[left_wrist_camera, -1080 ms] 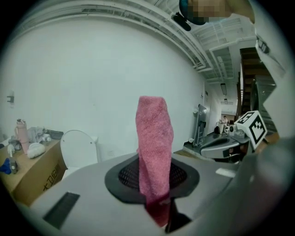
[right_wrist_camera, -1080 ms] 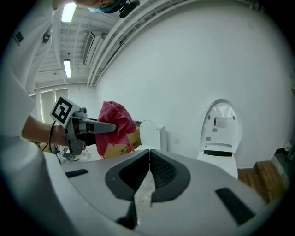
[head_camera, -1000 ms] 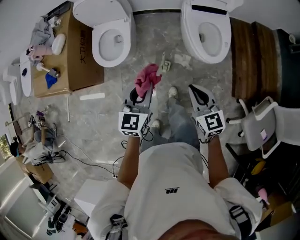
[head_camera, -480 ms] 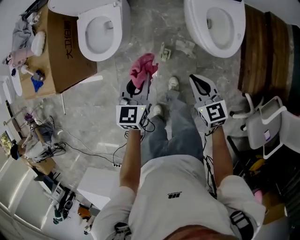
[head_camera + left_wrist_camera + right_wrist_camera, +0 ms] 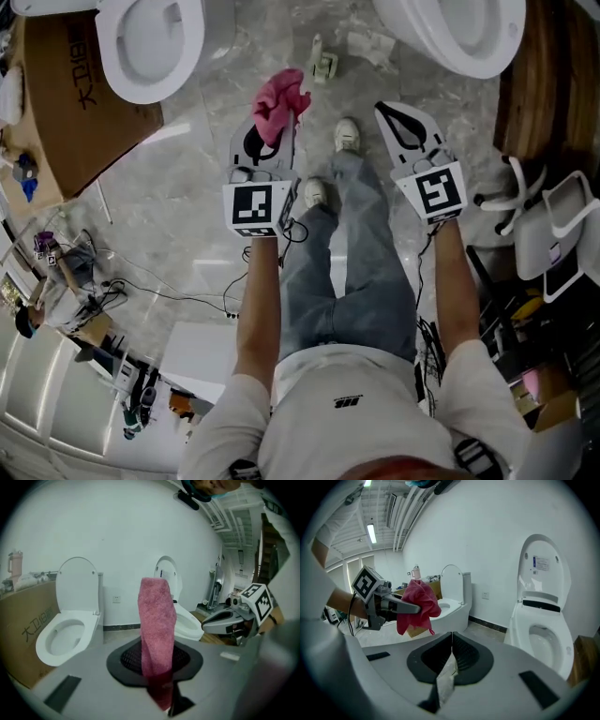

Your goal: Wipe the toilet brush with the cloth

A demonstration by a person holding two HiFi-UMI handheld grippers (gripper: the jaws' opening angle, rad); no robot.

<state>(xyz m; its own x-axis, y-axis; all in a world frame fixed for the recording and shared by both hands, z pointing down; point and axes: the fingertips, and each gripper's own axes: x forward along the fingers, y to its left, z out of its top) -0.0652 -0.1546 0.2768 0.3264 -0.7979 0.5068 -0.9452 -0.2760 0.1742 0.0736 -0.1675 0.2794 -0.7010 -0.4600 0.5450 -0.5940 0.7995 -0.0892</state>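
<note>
A pink cloth (image 5: 279, 97) hangs bunched from the tip of my left gripper (image 5: 277, 120), which is shut on it. In the left gripper view the cloth (image 5: 157, 620) stands up between the jaws as a tall fold and hides the fingertips of the left gripper (image 5: 158, 660). My right gripper (image 5: 384, 109) is held beside it to the right, shut with nothing in it; its jaws (image 5: 450, 640) meet along one line. From the right gripper view the left gripper (image 5: 401, 605) and the cloth (image 5: 419, 603) show at the left. A small pale object (image 5: 323, 62) lies on the floor ahead; I cannot tell what it is.
Two white toilets (image 5: 141, 47) (image 5: 459, 33) stand ahead on the marble floor. A cardboard box (image 5: 66, 103) is at the left, a wooden platform (image 5: 530, 84) and a white chair (image 5: 553, 225) at the right. Crumpled paper (image 5: 370, 42) and cables (image 5: 187, 295) lie on the floor.
Both grippers have sunk toward the floor, side by side. The pink cloth stays clamped in the left gripper. The right gripper stays shut.
</note>
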